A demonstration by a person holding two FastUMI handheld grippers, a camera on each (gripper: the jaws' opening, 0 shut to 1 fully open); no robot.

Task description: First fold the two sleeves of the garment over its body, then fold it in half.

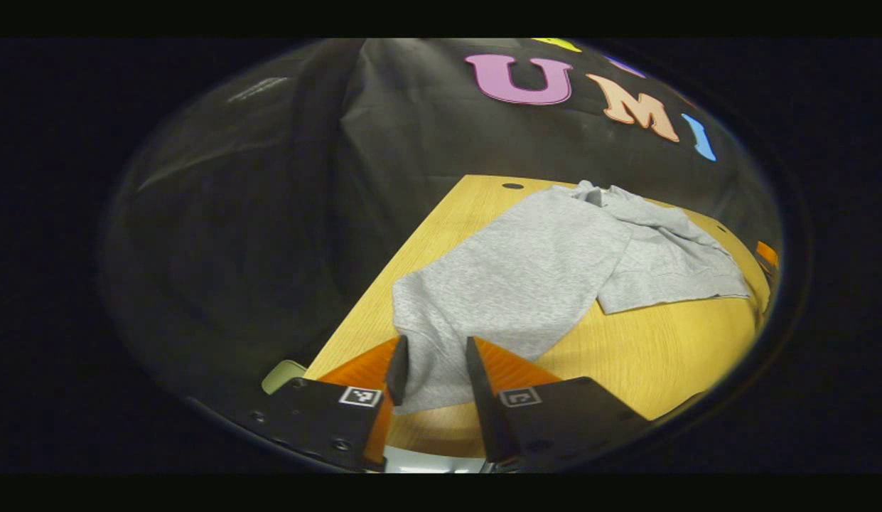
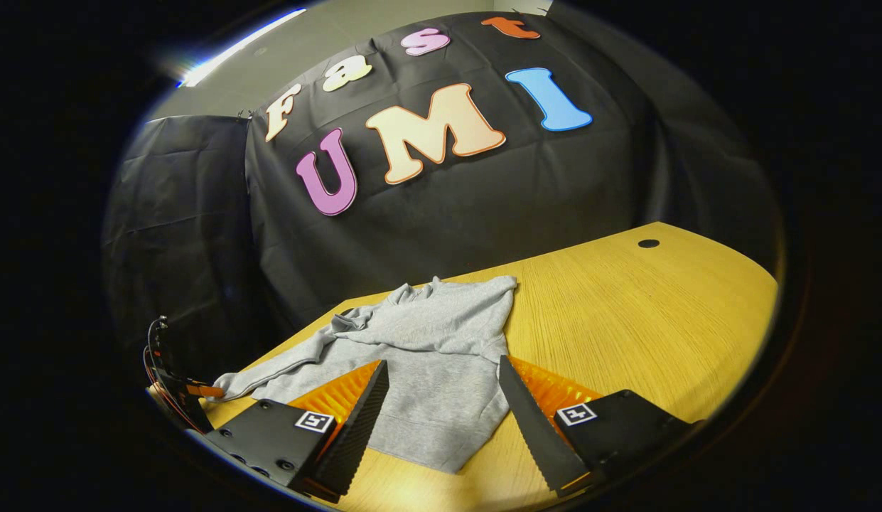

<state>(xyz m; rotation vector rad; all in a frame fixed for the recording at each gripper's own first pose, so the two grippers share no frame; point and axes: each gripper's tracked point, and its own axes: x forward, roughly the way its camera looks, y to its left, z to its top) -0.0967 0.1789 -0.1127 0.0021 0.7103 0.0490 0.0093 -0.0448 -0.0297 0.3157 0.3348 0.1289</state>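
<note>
On wooden table (image 2: 625,299): grey garment (image 2: 441,355) (crumpled), both grippers' jaws apart.

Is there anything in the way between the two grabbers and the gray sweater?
Nothing visible is in the way. The gray sweater lies on the wooden table. The right gripper is open just above its hem, and the left gripper is open with the sweater's corner between its fingers.
</note>
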